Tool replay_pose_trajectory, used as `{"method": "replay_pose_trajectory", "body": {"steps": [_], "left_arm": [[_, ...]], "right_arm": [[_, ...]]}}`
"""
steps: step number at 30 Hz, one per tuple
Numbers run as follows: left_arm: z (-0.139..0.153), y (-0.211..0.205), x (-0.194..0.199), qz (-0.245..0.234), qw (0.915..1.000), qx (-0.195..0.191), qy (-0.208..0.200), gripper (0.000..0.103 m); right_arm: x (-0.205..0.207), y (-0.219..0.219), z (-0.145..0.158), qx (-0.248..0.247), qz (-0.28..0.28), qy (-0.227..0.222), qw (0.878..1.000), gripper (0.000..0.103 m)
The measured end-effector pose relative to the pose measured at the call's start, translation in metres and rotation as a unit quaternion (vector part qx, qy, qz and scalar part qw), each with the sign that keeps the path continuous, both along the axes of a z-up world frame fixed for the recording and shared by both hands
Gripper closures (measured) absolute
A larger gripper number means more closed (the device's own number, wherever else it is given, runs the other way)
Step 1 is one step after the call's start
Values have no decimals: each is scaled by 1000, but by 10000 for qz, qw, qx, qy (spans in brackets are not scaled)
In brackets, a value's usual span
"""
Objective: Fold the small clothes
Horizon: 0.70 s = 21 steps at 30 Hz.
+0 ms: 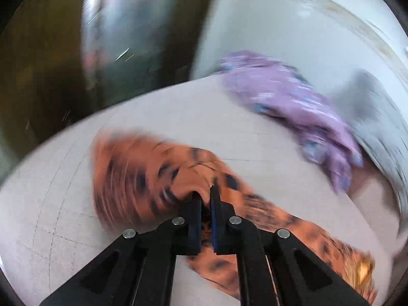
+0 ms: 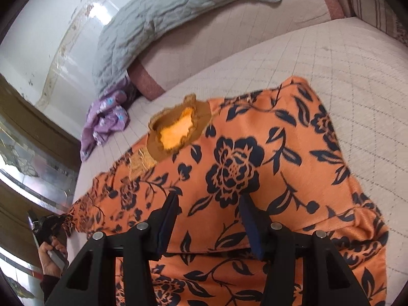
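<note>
An orange garment with a dark floral print (image 2: 242, 173) lies spread on the quilted bed, its gold-trimmed neckline (image 2: 176, 130) toward the far side. My right gripper (image 2: 209, 199) is open and hovers just above the garment's middle, its jaws wide apart. My left gripper (image 1: 204, 193) is shut on a fold of the same orange garment (image 1: 142, 173) at its left end; that view is motion-blurred. In the right wrist view the left gripper (image 2: 51, 224) shows at the garment's far left corner, held by a hand.
A crumpled purple floral garment (image 2: 104, 122) lies at the bed's far left; it also shows in the left wrist view (image 1: 293, 102). A grey quilted blanket (image 2: 153, 17) lies beyond it. The cream quilted bed cover (image 2: 344, 63) extends right. A wooden frame with glass (image 2: 30, 137) stands left.
</note>
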<state>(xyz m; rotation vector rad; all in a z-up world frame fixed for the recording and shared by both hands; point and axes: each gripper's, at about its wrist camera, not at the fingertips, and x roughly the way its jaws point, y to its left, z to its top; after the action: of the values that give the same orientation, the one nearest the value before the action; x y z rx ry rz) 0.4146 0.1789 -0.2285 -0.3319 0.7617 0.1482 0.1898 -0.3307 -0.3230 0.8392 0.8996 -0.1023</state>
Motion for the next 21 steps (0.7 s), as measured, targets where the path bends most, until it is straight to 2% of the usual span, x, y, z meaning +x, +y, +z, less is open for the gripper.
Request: {"method": "replay_pose_trajectory", "body": {"steps": [2, 5, 8, 10, 12, 13, 14, 16, 17, 19, 20, 21], "left_arm": [[20, -42, -15, -597, 9977, 268, -189, 98], [41, -128, -46, -1743, 9816, 655, -424, 98], [41, -217, -85, -2904, 9512, 933, -473, 98], [29, -273, -115, -3690, 9218, 1137, -354, 97], [11, -315, -141, -4295, 8923, 1391, -42, 93], [1, -327, -151, -4432, 8834, 1512, 158, 93], [-5, -332, -157, -4454, 8813, 1550, 311, 93], [-7, -322, -157, -4343, 8901, 1274, 526, 93], [-3, -313, -154, -4276, 8958, 1074, 568, 93], [13, -279, -148, -3893, 9166, 810, 416, 85], [20, -265, -150, -3664, 9268, 769, 282, 70], [28, -239, -145, -3261, 9424, 741, 74, 53]], "right_arm": [[-6, -7, 9, 23, -152, -141, 9998, 50], [-14, -18, 18, 97, -347, -298, 9989, 50], [-23, -29, 25, 144, -550, -404, 9976, 50], [-28, -39, 27, 195, -643, -446, 9967, 50], [-33, -47, 28, 244, -740, -487, 9958, 50], [-35, -51, 28, 293, -762, -491, 9955, 50], [-37, -55, 27, 371, -783, -473, 9951, 50], [-41, -59, 25, 513, -846, -456, 9940, 42], [-42, -59, 25, 542, -863, -444, 9938, 41], [-40, -57, 25, 567, -807, -431, 9942, 41], [-37, -53, 25, 561, -728, -431, 9948, 41], [-34, -48, 27, 521, -614, -435, 9958, 41]]}}
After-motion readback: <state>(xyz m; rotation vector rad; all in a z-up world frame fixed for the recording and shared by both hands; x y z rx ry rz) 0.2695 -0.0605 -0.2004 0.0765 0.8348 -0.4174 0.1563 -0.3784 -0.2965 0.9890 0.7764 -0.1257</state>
